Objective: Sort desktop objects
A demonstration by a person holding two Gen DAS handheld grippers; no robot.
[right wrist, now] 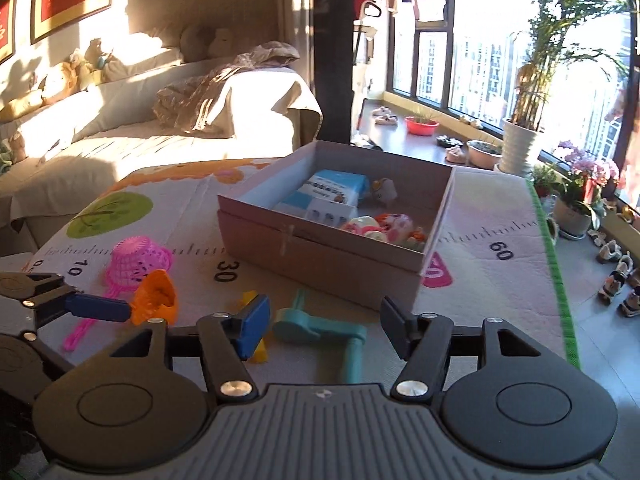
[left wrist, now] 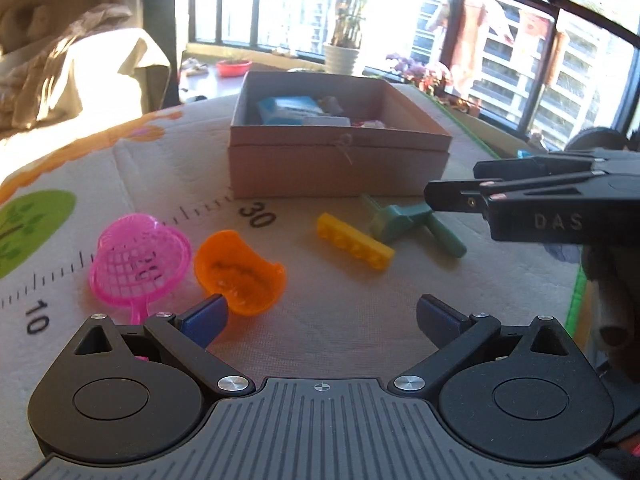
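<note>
On the printed mat lie a pink strainer (left wrist: 140,264), an orange cup (left wrist: 240,276), a yellow brick (left wrist: 354,246) and a teal toy tool (left wrist: 404,220). Behind them stands a cardboard box (left wrist: 320,168) holding a blue-and-white packet and small toys. My left gripper (left wrist: 320,320) is open and empty, its left finger beside the orange cup. My right gripper (right wrist: 324,328) is open above the teal tool (right wrist: 296,326), its pads apart from it. The yellow brick (right wrist: 248,298) is partly hidden behind the right gripper's left finger. In the left wrist view the right gripper (left wrist: 452,188) hovers over the teal tool.
A bed with bedding (right wrist: 192,112) stands beyond the mat's left side. A window sill with potted plants (right wrist: 520,144) and a red bowl (right wrist: 420,125) runs behind the box. The mat's green edge (right wrist: 560,300) marks the right border, with shoes (right wrist: 616,280) on the floor past it.
</note>
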